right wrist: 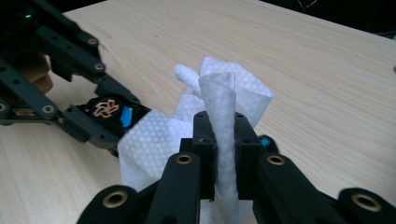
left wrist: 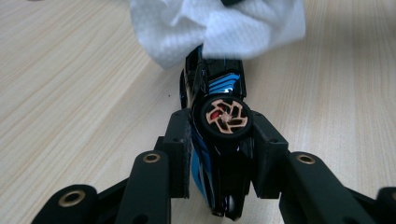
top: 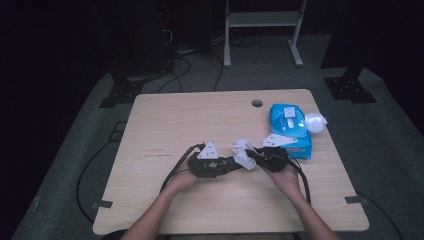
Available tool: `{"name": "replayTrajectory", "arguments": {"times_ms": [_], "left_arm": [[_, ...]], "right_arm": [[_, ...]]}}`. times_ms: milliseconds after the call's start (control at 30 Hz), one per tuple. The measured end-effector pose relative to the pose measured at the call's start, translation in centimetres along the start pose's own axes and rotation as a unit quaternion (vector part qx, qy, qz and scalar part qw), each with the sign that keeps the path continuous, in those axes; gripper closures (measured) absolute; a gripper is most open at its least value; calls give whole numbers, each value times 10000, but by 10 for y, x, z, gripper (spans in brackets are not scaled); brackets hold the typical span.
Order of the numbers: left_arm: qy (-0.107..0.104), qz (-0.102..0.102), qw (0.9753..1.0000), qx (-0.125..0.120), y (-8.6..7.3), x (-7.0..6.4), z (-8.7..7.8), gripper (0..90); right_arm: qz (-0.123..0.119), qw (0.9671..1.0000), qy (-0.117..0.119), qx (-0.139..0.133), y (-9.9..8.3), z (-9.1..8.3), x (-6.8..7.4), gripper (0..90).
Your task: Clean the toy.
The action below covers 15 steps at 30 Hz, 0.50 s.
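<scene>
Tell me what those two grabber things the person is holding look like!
Both are black. The left gripper and right gripper each carry a grey three-cornered plate on top and trail a black cable. Up close, their jaws are black linked bars with brass-coloured rivets and blocky pads. The forearms are bare, with no sleeves.

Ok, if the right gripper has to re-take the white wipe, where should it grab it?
Probably the upright fold of the white wipe, from the side away from the toy car. That pleat stands narrow and free above the table, and the right gripper already pinches it there; the lower part drapes over the car's nose, which the left gripper holds.
</scene>
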<state>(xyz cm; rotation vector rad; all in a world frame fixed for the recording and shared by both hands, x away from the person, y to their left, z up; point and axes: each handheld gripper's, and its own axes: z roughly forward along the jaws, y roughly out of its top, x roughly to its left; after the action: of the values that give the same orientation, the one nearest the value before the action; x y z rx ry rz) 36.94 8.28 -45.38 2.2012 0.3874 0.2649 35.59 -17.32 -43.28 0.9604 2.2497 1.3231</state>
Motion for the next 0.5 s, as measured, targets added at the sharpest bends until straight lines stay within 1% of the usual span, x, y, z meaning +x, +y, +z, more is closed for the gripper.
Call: {"name": "replayTrajectory", "arguments": {"times_ms": [33,67,133,167,200,267,300,333,400,433,500], "left_arm": [[-1,-17,10000,-1,1,0,1,631],[9,-41,10000,4,1,0,2,618],[38,-57,9999,111,2,0,4,585],[56,-62,9999,110,2,0,6,570],[50,-63,9999,123,2,0,6,565],[48,-50,9999,149,2,0,5,570],[88,-53,9999,139,2,0,5,588],[71,-33,9999,151,2,1,4,613],[92,55,9998,179,2,1,2,624],[128,58,9997,184,3,1,1,627],[84,50,9998,176,3,2,-1,633]], "right_arm": [[-5,10000,30,-1,0,1,2,823],[38,9999,153,-16,1,3,5,823],[-28,9995,315,-28,2,5,10,823],[-82,9991,419,-25,3,7,13,823],[-105,9989,467,-14,4,7,15,823],[-77,9988,477,-9,4,8,14,823],[-81,9989,471,-15,4,8,13,823],[-95,9990,432,-10,3,7,12,823],[-78,9994,343,-8,3,5,9,823],[-70,9995,313,-6,3,4,7,823],[-60,9998,189,-1,2,2,3,823]]}}
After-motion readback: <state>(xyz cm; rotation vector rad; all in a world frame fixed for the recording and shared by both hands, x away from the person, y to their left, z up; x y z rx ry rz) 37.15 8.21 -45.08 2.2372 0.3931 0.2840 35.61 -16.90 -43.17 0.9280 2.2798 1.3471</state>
